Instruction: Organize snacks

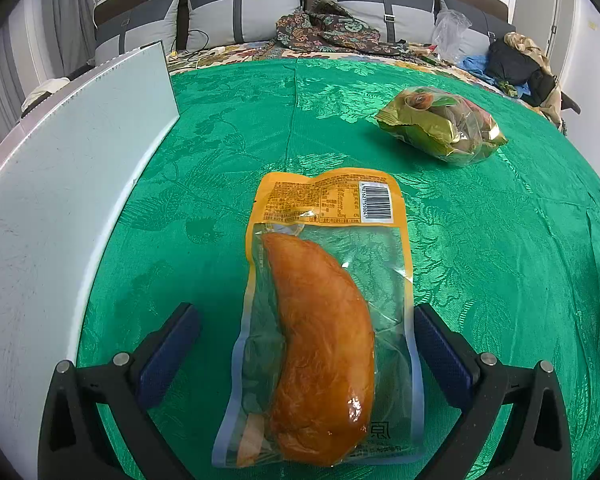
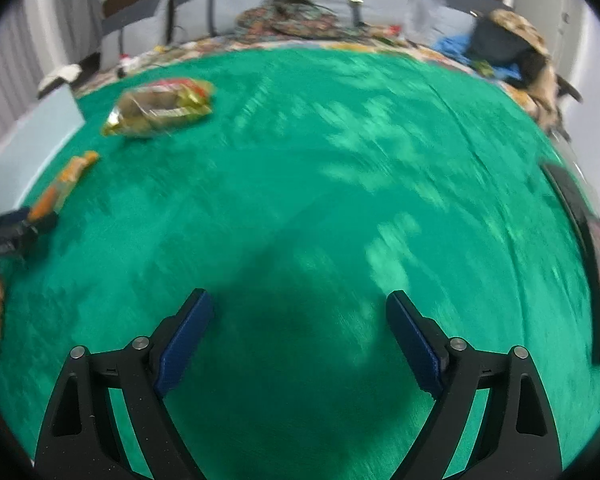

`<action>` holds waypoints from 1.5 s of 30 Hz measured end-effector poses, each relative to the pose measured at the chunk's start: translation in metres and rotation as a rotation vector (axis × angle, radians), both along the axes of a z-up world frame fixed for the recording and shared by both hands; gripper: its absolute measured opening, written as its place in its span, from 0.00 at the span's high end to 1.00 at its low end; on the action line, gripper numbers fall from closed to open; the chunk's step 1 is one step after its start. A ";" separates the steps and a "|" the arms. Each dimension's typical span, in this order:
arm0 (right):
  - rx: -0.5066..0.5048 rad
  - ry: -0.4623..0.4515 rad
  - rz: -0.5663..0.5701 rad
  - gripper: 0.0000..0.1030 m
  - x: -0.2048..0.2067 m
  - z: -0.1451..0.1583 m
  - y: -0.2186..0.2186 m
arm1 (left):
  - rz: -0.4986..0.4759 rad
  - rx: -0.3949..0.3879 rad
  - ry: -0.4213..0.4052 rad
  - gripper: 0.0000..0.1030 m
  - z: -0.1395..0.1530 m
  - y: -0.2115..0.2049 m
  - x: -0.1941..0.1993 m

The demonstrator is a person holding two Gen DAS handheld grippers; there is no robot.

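Emerald-green cloth (image 1: pixel 228 128) with a tone-on-tone floral damask pattern; yellow-edged clear packet (image 1: pixel 328 320) holding an orange-brown piece, with a black-and-white barcode; gold-and-green foil bag (image 1: pixel 440 124); pale blue-white board (image 1: pixel 60 216); grey pillows (image 1: pixel 244 8) with dark stripes

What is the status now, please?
Left gripper open, fingers straddling orange chicken packet on green cloth. Right gripper open, empty. Gold snack bag beyond, clear.
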State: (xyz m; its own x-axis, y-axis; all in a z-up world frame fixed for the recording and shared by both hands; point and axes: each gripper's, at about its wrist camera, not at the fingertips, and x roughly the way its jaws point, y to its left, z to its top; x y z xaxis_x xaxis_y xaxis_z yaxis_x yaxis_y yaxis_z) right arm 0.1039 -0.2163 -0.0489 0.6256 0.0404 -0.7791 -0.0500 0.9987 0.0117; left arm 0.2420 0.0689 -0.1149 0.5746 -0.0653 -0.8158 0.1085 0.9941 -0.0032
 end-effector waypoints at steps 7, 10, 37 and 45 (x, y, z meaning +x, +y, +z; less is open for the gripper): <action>0.286 0.002 -0.108 0.12 0.099 0.052 0.031 | 0.000 0.000 0.000 0.00 0.000 0.000 0.000; 0.393 0.057 -0.162 0.12 0.147 0.069 0.061 | 0.000 0.000 0.000 0.00 0.000 0.000 0.000; 0.218 0.022 -0.077 0.11 0.161 0.081 0.030 | 0.000 -0.001 0.000 0.00 0.000 0.000 0.000; 0.440 0.343 -0.360 0.12 0.214 0.032 0.083 | 0.000 -0.001 0.000 0.00 0.000 0.000 0.000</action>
